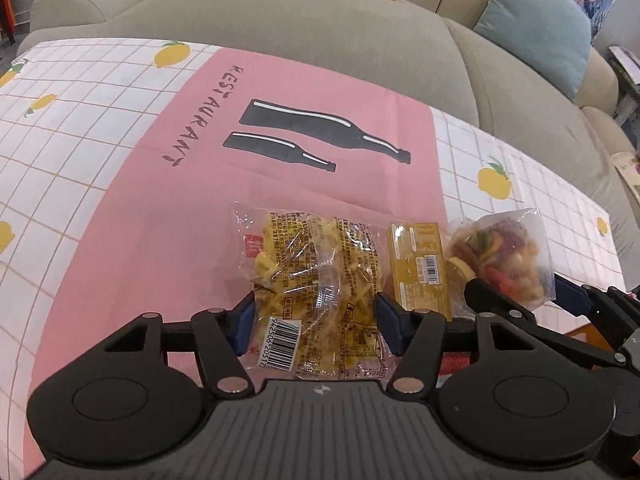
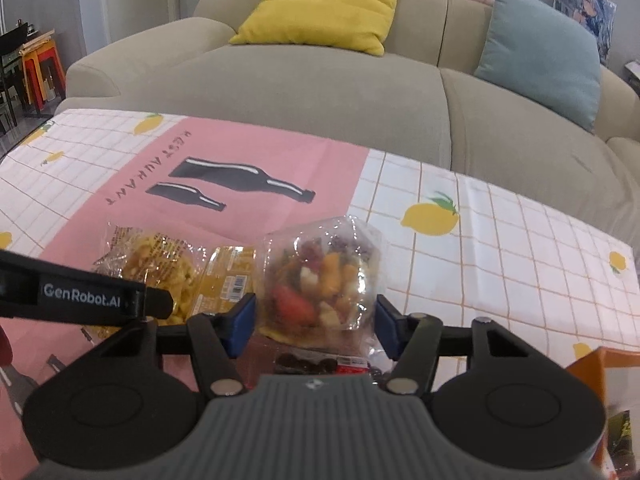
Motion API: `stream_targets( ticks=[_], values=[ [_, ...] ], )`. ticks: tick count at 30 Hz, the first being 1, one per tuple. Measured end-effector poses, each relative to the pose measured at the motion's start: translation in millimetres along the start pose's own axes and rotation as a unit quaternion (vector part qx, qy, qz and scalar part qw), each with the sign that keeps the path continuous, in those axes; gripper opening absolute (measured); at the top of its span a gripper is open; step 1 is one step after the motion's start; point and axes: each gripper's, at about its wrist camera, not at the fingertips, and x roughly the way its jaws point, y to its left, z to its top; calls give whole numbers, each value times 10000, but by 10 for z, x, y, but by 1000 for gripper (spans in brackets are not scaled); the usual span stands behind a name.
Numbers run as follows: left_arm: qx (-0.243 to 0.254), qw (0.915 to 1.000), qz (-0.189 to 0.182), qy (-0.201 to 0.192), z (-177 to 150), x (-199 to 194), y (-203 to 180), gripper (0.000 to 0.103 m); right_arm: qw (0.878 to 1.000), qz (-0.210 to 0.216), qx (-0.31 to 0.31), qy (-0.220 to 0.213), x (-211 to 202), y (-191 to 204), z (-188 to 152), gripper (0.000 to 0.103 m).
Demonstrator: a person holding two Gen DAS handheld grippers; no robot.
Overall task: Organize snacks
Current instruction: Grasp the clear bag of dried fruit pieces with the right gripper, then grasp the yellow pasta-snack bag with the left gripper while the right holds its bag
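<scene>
Nearest, the left gripper (image 1: 314,322) clamps a clear bag of yellow chips (image 1: 316,280), blue pads pressed into both sides. Beside it, the right gripper (image 2: 314,326) squeezes a clear pack of mixed dried fruit (image 2: 320,280). Between them a mustard-yellow box (image 1: 418,270) lies flat on the pink placemat (image 1: 280,120). Beyond spreads the lemon-print tablecloth (image 2: 500,232), then a beige sofa (image 2: 320,84) with cushions.

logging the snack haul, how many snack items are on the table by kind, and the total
Clear bag of yellow snacks: 1
Yellow-gold box: 1
Clear bag of mixed colourful snacks: 1
Small dark packet, partly hidden below the right hand-held gripper: 1
Total: 4
</scene>
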Motion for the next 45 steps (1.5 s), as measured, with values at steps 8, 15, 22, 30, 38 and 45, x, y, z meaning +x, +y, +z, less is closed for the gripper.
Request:
stream_targets(
  ticks=[8, 15, 22, 30, 38, 45],
  values=[
    [11, 9997, -168, -156, -186, -382, -38, 68, 9999, -38, 81, -71, -421, 52, -174, 60],
    [216, 9990, -374, -81, -465, -644, -73, 68, 9994, -91, 334, 39, -819, 33, -536, 60],
    [627, 9958, -495, 443, -856, -662, -85, 68, 9987, -147, 402, 266, -1117, 59, -975, 60],
    [1423, 9874, -148, 684, -1158, -596, -207, 69, 9971, -171, 593, 455, -1188, 85, -1309, 60],
    [2147, 9738, 203, 724, -1371, -492, -378, 80, 9954, -202, 734, 587, -1139, 34, -1384, 60],
    [2317, 9682, 224, 912, -1461, -404, -411, 87, 9954, -201, 725, 585, -1147, 32, -1417, 61]
  ],
)
